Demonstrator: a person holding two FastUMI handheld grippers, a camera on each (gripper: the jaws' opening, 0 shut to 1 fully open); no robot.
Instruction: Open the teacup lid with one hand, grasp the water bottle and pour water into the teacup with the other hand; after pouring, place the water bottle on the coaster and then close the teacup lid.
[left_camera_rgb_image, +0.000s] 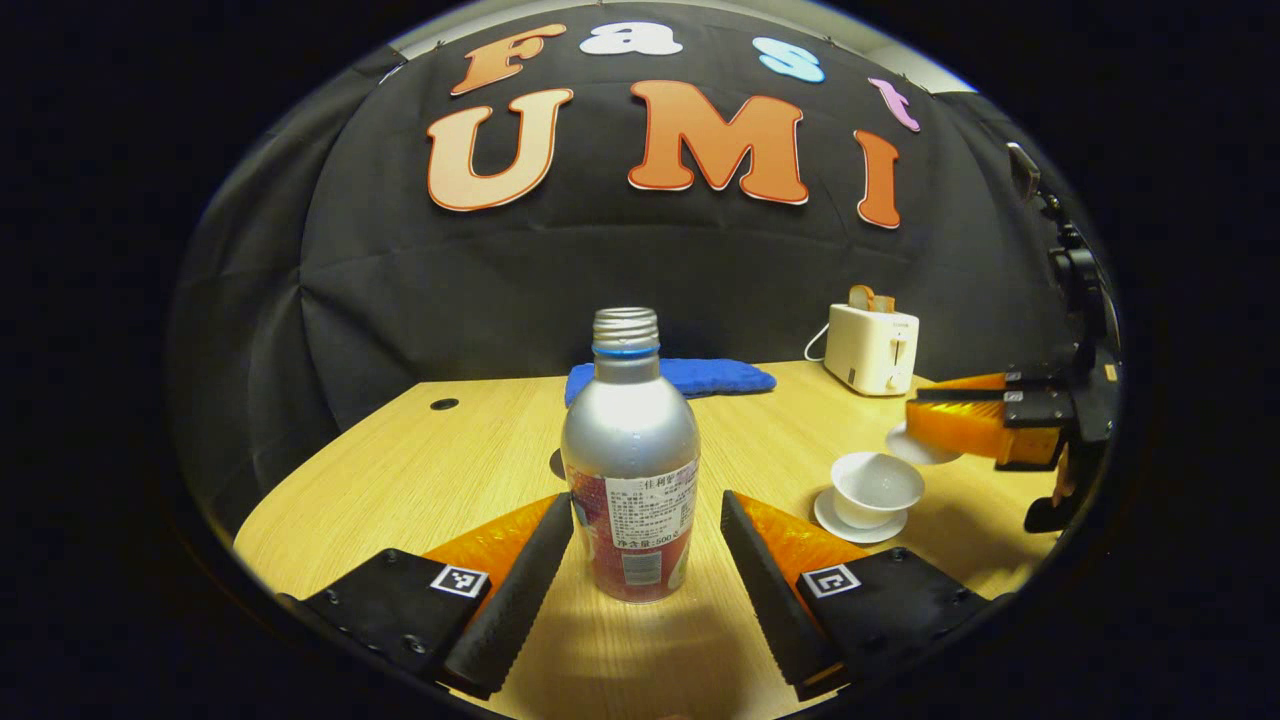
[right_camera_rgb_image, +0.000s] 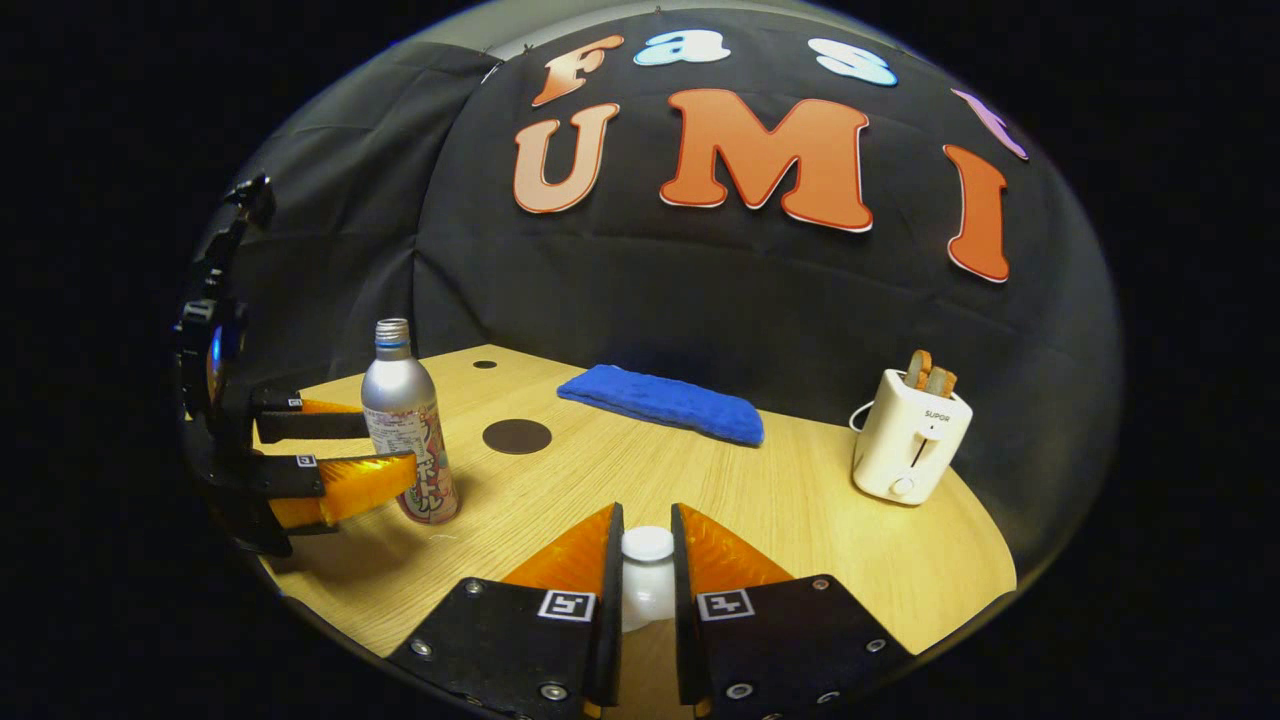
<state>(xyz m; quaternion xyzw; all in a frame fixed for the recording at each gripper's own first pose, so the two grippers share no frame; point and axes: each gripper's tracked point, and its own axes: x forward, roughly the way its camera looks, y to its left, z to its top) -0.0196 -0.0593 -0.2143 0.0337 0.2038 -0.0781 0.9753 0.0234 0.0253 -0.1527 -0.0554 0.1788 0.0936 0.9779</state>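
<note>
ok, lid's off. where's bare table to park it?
Bare wood between the coaster, blue cloth and toaster. Crowded by the bottle, flanked by the left gripper, and by the teacup, where the right gripper holds the lid.

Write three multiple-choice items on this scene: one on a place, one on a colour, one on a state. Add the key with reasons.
1. Where does the water bottle stand?
A. on the coaster
B. on the table between the left gripper's fingers
C. beside the toaster

2. What colour is the cloth at the back of the table?
A. blue
B. green
C. red

3. What state is the teacup in?
A. lidded
B. tipped over
C. uncovered

Key: B, the fingers flank the bottle, and the coaster lies bare; A, the cloth is plainly blue; C, the right gripper holds the lid lifted off the cup.
</note>
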